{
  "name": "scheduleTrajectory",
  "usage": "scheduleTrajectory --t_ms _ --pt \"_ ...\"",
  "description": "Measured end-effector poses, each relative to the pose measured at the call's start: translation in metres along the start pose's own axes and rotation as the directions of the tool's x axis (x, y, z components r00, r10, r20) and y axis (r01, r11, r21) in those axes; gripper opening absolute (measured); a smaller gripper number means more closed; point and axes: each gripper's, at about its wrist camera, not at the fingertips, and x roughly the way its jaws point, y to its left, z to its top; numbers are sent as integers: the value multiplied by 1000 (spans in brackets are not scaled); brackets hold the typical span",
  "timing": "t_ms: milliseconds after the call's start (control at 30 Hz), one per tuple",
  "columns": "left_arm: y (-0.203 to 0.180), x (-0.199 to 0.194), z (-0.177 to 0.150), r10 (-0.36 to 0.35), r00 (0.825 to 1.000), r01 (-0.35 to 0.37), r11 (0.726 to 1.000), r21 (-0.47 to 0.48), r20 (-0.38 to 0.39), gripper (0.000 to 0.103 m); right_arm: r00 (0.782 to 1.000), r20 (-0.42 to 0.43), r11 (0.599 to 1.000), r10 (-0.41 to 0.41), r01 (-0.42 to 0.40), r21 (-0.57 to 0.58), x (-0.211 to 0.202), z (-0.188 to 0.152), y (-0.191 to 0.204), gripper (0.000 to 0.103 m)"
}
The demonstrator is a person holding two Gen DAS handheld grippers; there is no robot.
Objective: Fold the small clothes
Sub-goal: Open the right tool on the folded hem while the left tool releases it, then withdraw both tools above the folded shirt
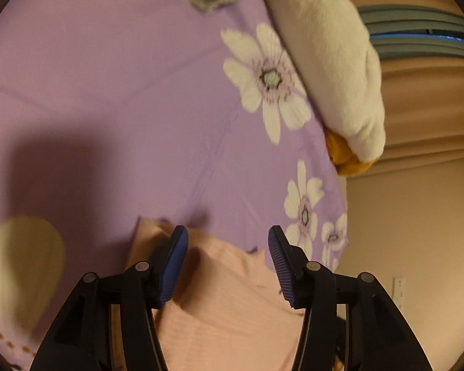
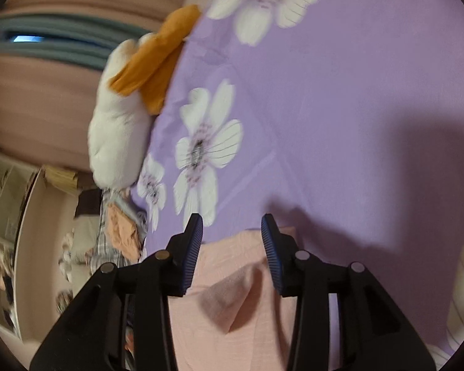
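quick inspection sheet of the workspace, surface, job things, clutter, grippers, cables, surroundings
surface: purple bedsheet with white flower print, creased, partly shadowed.
job's things: pink garment lying on the sheet below both grippers, rumpled, with a raised fold in the right wrist view.
clutter: white and orange plush toy at the sheet's edge; heap of clothes beyond the bed edge.
grippers: left gripper open over the garment; right gripper open over the garment; neither is closed on cloth.
cables: nothing seen.
surroundings: curtains, beige walls, blurred furniture.

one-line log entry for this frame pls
left gripper: open | right gripper: open | both over pink garment | on purple floral sheet | no grasp
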Motion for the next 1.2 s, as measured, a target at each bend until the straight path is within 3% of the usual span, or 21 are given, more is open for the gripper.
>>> scheduleTrajectory --t_ms 67,133,233,367,533,600,700,833,1000,1100,1200 --pt "-1 -9 -2 6 1000 -6 1000 26 8 52 1000 -8 994 -17 16 -109 -9 -9 15 40" --pt "-11 -17 -10 48 999 -48 992 120 10 52 999 -24 975 -43 36 -220 -16 -23 27 40" --pt "-28 -28 -36 89 996 -87 950 300 5 52 997 -62 922 -48 20 -388 -26 -53 41 37" --pt "-44 -24 -83 188 982 -145 836 529 -28 52 984 -115 854 -136 58 -517 -13 -85 50 30" --pt "-51 4 -125 293 954 -171 704 690 -61 52 944 -138 735 -301 138 -664 20 -114 54 26" --pt "-52 22 -129 341 939 -204 662 722 -48 52 934 -122 704 -336 163 -691 31 -114 55 26" --pt "-56 37 -121 366 931 -239 630 739 -11 52 929 -81 668 -361 197 -718 45 -106 59 26" --pt "-63 44 -102 334 943 -249 674 695 15 52 939 -34 678 -341 221 -701 62 -81 68 26" --pt "-77 44 -69 267 961 -256 757 601 72 52 958 63 753 -278 258 -605 68 -41 82 28" --pt "-78 35 -63 245 966 -248 780 574 84 52 967 87 777 -239 244 -581 55 -37 87 28" --pt "-73 27 -71 259 962 -258 760 596 86 52 969 77 761 -236 234 -606 44 -49 86 28"
